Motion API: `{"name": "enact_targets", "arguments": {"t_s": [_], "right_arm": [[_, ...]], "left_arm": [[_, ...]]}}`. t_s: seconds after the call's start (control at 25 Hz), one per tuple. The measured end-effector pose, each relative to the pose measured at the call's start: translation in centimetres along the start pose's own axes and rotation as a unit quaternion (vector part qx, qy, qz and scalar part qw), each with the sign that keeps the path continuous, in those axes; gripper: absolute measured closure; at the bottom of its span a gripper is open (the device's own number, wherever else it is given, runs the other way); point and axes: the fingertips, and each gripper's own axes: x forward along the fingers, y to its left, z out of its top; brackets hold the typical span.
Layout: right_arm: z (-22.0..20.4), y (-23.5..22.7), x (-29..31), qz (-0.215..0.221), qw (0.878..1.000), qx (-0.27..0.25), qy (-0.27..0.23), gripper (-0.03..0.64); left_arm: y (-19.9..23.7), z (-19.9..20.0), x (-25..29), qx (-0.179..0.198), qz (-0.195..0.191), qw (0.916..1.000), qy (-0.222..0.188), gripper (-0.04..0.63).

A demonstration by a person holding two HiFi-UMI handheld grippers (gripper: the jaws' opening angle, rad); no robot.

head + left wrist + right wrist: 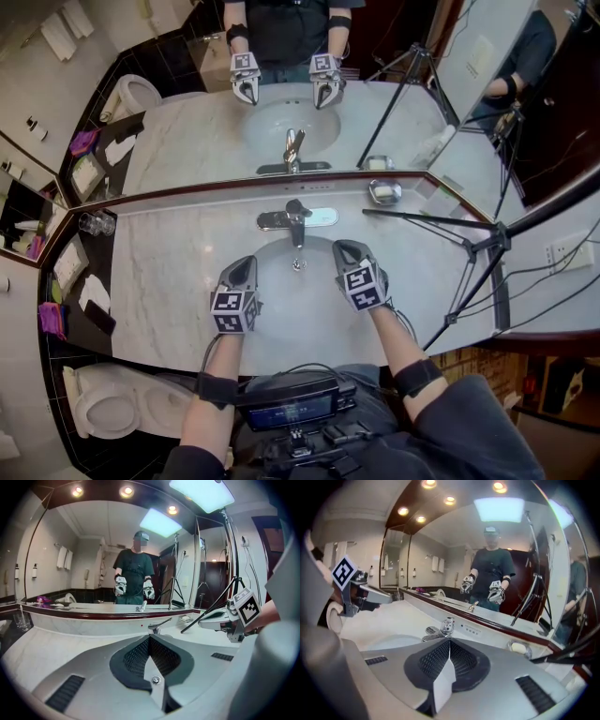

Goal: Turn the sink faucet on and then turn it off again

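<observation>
Wide mirror (187, 131) along the back wall. Below it, pale marble counter (169, 291) with oval sink (300, 295) set in the middle. Black tripod (473, 251) at the right, legs reaching over the counter. Left gripper (247, 265) and right gripper (346, 249) held over the sink's near half, one to each side. Jaws of both pressed together, nothing between them. Chrome faucet (296, 217) at the sink's back rim, centred. It is ahead of both grippers and apart from them, untouched. Small soap dish (384, 192) near the mirror, right of the faucet.
</observation>
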Motion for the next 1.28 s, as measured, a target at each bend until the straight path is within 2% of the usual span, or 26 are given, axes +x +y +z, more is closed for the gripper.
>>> {"name": "enact_targets", "arguments": {"t_s": [0.08,0.16,0.24,0.32,0.48,0.56,0.88,1.12,1.28], "right_arm": [[0.9,-0.2,1.0,0.0,0.997,-0.079,0.005,0.566],[1.4,-0.1,2.4,0.009,0.988,-0.151,0.011,0.539],[1.9,0.0,3.6,0.016,0.977,-0.214,0.017,0.526],[2.4,-0.1,4.8,0.024,0.963,-0.268,0.023,0.484],[3.2,-0.1,6.8,0.035,0.934,-0.354,0.036,0.457],[3.6,0.1,7.6,0.042,0.921,-0.386,0.039,0.439],[4.2,1.3,10.8,0.076,0.858,-0.505,0.049,0.439],[2.3,1.9,12.3,0.104,0.833,-0.539,0.077,0.44],[1.7,2.2,12.3,0.1,0.825,-0.551,0.076,0.44]], "left_arm": [[0.1,0.0,0.1,0.0,0.002,1.0,0.001,0.595],[0.3,0.0,0.1,0.001,0.004,1.0,0.002,0.595],[0.4,0.0,0.1,0.001,0.006,1.0,0.002,0.595],[0.6,0.1,0.2,0.001,0.008,1.0,0.003,0.595],[1.2,0.1,0.2,0.0,0.014,0.9999,0.004,0.595],[1.6,0.0,0.1,-0.001,0.017,0.9998,0.006,0.595],[2.2,-0.7,0.3,-0.006,0.022,0.9997,0.014,0.595],[2.8,-1.0,0.5,-0.009,0.026,0.9995,0.018,0.595],[2.9,-1.4,0.6,-0.01,0.027,0.9994,0.021,0.595]]}}
